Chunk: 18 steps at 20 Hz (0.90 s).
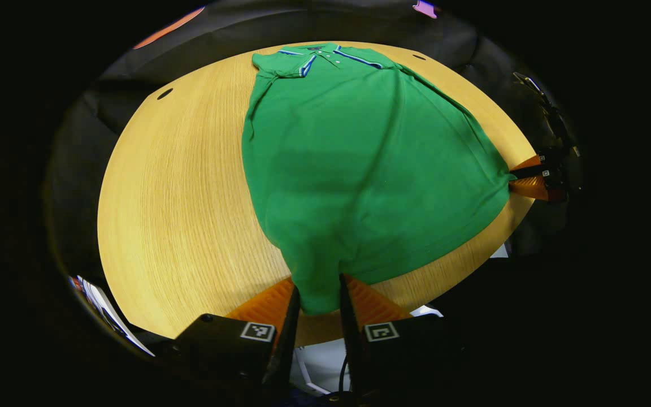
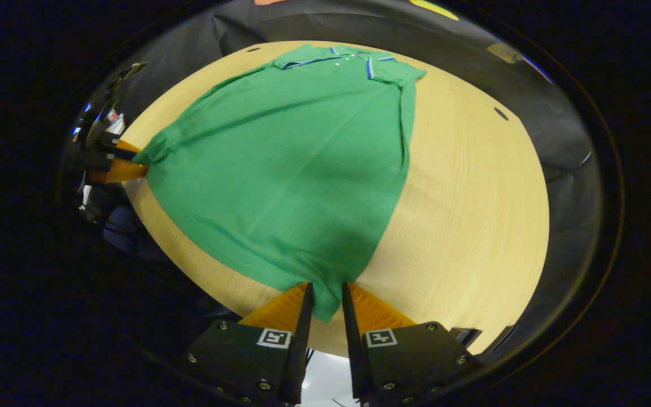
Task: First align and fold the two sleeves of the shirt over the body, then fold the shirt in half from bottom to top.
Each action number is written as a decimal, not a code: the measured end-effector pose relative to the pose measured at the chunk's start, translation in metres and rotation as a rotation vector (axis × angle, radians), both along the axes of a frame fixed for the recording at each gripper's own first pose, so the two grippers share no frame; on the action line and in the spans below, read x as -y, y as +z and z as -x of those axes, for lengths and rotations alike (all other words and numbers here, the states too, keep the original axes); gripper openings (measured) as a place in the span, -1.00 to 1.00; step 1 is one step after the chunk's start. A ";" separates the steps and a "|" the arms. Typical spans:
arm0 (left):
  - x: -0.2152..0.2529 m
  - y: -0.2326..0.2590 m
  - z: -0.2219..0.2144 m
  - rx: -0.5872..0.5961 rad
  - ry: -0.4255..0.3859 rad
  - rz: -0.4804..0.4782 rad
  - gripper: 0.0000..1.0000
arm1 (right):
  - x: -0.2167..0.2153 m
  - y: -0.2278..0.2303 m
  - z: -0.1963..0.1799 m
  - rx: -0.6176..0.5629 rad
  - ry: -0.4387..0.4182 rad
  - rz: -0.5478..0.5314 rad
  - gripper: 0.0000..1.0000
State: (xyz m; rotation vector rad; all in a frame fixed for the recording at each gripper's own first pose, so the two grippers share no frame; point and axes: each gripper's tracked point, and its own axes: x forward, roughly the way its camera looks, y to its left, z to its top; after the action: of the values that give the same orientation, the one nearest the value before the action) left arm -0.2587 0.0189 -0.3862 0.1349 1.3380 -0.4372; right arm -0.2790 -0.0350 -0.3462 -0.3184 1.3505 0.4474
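Note:
A green polo shirt with blue-and-white trimmed collar lies on a round wooden table, collar at the far side, both sleeves folded in over the body. My left gripper is shut on the shirt's bottom hem at one near corner. In the right gripper view the same shirt spreads ahead, and my right gripper is shut on the other bottom corner. Each gripper also appears far off in the other's view, the right gripper and the left gripper both pinching the hem.
Black cloth wall surrounds the table's far side. Small dark holes mark the tabletop near its rim. Bare wood lies beside the shirt. Papers lie below the table edge on the left.

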 end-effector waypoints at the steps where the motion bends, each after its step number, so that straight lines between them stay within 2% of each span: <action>1: 0.000 0.000 -0.001 0.006 0.013 0.002 -0.22 | 0.000 0.000 0.001 -0.007 -0.006 0.000 -0.34; 2: -0.001 0.001 -0.001 0.006 0.031 0.006 -0.45 | 0.003 0.006 -0.007 0.017 -0.011 0.009 -0.34; 4: 0.001 0.000 -0.004 -0.003 0.063 0.027 -0.72 | 0.002 -0.001 -0.003 0.015 -0.040 0.018 -0.96; 6: 0.007 0.000 -0.003 -0.050 0.113 0.096 -0.89 | 0.003 0.001 -0.002 0.000 -0.046 0.018 -0.96; 8: 0.013 0.002 -0.003 -0.115 0.191 0.169 -0.92 | 0.002 0.001 -0.001 -0.022 -0.088 -0.007 -0.96; 10: 0.009 0.005 -0.004 -0.132 0.227 0.193 -0.93 | 0.000 0.004 -0.001 -0.050 -0.151 -0.045 -0.96; 14: 0.012 0.018 -0.016 -0.104 0.210 0.224 -0.94 | -0.002 0.018 -0.010 -0.046 -0.229 -0.098 -0.96; 18: 0.016 0.038 -0.037 -0.035 0.180 0.254 -0.93 | -0.002 0.035 -0.026 -0.009 -0.229 -0.121 -0.97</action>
State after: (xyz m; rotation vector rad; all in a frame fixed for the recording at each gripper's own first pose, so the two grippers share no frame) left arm -0.2215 0.0029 -0.3480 -0.2035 1.3048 -0.4537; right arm -0.2535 -0.0334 -0.3111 -0.0608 1.3446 0.3374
